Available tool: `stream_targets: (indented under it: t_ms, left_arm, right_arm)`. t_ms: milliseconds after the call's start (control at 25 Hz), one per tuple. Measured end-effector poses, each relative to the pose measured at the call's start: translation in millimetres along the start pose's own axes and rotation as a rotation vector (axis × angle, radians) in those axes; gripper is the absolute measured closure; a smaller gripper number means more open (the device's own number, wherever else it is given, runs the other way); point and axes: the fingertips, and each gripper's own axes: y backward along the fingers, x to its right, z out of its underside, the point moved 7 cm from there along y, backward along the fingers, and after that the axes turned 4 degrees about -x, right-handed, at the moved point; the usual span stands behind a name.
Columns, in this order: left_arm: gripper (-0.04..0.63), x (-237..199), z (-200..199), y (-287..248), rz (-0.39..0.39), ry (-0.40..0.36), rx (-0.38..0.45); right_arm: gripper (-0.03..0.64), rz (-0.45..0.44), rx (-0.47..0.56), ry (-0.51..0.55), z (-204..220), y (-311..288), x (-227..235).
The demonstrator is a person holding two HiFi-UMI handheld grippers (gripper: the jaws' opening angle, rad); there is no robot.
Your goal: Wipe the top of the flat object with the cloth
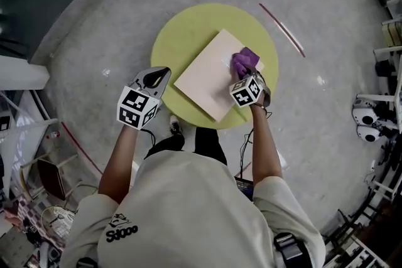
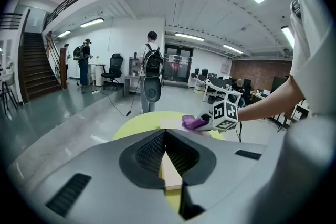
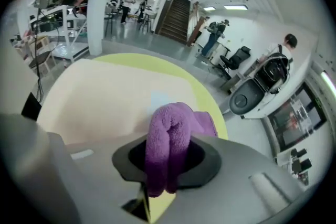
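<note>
At the left, we hold the left gripper (image 1: 156,78) low over the near-left rim of the round yellow table (image 1: 182,28). Its jaws are pressed together with nothing between them, and through the slit below them only a corner of the board and the tabletop show. We judge it is parked there to stay out of the wiping path while being near enough to steady the board if it slides. In the middle lies the flat beige board (image 1: 204,75), the thing to be wiped. It sits flat on the table, turned at an angle, with its near corner close to the table's front edge. Most of its top is bare and open to the cloth. Toward its right side, the purple cloth (image 1: 245,61) is bunched into a thick fold and rests on the board near the far-right edge. The right gripper (image 1: 245,77) has its jaws clenched on that fold, so a rounded pad of fabric sticks out ahead of them and meets the surface first. We judge this keeps the hard jaws off the board during a stroke.
</note>
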Motion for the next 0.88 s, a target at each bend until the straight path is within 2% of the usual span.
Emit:
stream_targets:
  t_ms: [160,320,400,600,880]
  left_arm:
    - [0.589,3.7,0.9,-1.8,0.015,-0.009,-0.007]
    - [0.589,2.7,2.7,-1.0,0.018,-0.014,-0.010]
    - [0.589,0.8,4.0,1.5,0.019,-0.015,-0.010]
    - [0.589,-6.8,6.3,12.6,0.009,-0.008,0.002]
    - [0.589,-19.9,29.4,38.2,0.006,0.012,0.007]
  right_arm:
    - [0.531,0.069,-0.072,-0.117,35.6,3.7,41.5]
    - [0.531,0.083,-0.068,-0.197,39.1,3.5,46.6]
    - [0.531,0.079,-0.061,-0.182,30.6,3.5,34.7]
    - [0.531,0.000,0.011,-0.126,-7.1,9.6,-19.5]
    - [0.531,-0.127,0.097,0.040,-58.8,21.6,-110.0]
